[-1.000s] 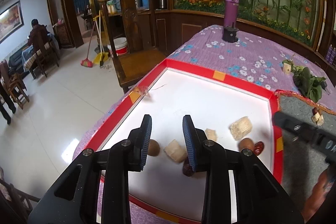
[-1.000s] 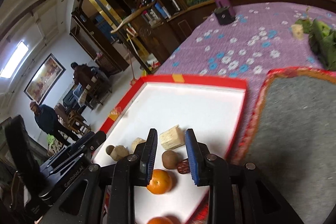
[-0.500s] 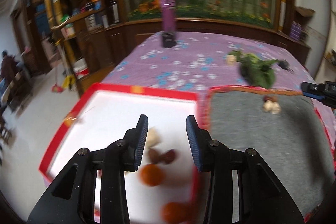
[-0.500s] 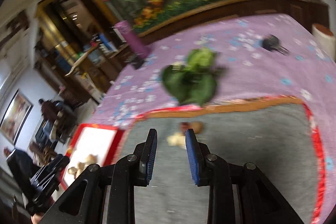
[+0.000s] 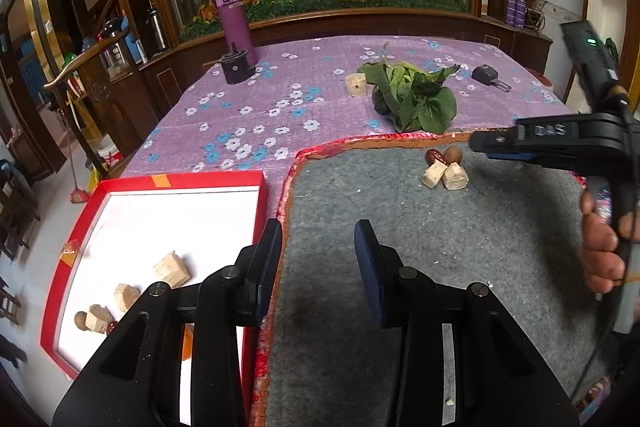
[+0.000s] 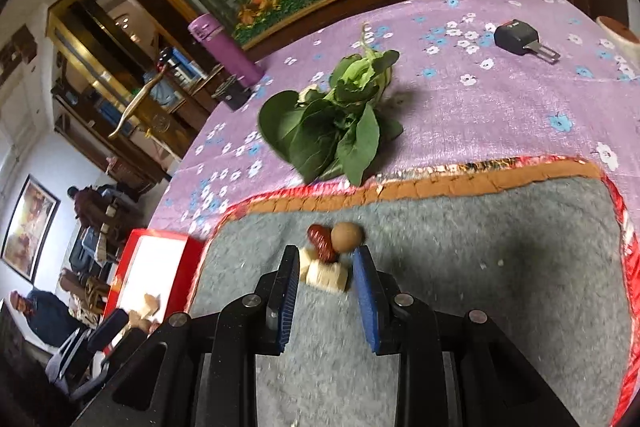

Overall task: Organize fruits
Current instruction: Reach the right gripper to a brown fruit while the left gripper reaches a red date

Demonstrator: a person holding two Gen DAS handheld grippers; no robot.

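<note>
Your left gripper (image 5: 318, 259) hangs over the near-left edge of the grey felt mat w/ red-orange trim (image 5: 440, 247), jaws apart, nothing between them; your right gripper (image 6: 326, 281) also has jaws parted a bit, empty, tips just short of a small pile at the mat's far edge: pale cut chunks (image 6: 326, 275), dark red date (image 6: 320, 243), round brown fruit (image 6: 346, 235). Left of mat sits the red-rimmed white tray (image 5: 160, 183) w/ more pale chunks (image 5: 172, 269); leafy green bunch (image 6: 332, 135) lies beyond on the purple floral cloth (image 5: 248, 119).
</note>
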